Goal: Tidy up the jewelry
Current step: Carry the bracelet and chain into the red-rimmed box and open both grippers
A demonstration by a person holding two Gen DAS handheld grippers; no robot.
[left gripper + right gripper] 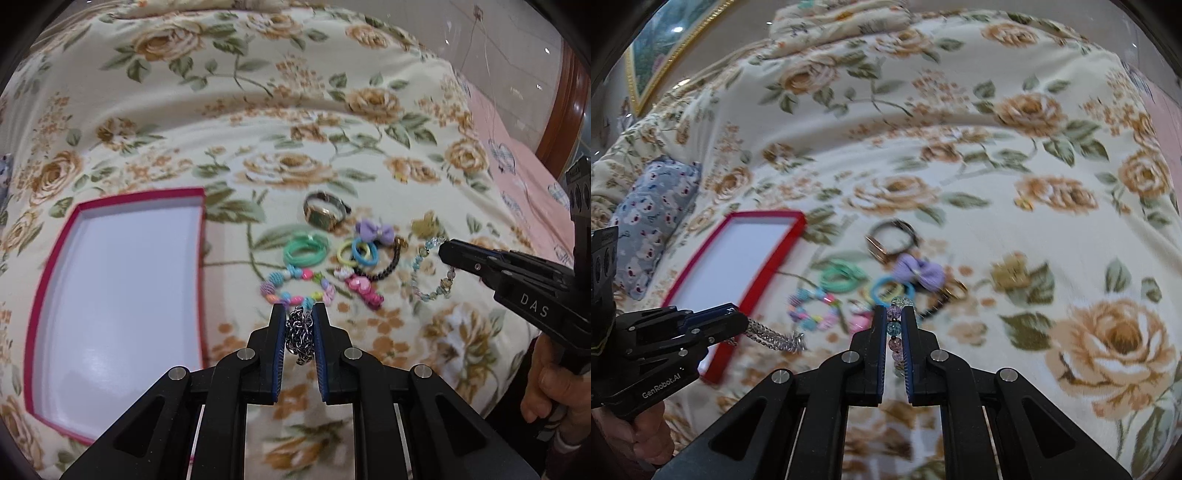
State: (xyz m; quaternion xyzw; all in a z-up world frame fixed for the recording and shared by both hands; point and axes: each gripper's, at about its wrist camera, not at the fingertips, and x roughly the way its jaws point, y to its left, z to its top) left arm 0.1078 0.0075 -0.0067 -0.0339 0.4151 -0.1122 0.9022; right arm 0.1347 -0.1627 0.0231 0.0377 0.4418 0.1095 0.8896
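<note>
Left gripper (pixel 299 314) clamps a silver chain (pixel 300 334), the red tray (pixel 48 258) lying just to its left; right gripper (pixel 889 314), farther off, pinches a beaded bracelet (pixel 897 328).

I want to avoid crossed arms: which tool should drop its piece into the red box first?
Probably the left tool: it grips the silver chain close beside the red box. The right tool, holding the bead bracelet, sits farther away.

Both wrist views look down, close; share jewelry (pixel 332 258).
</note>
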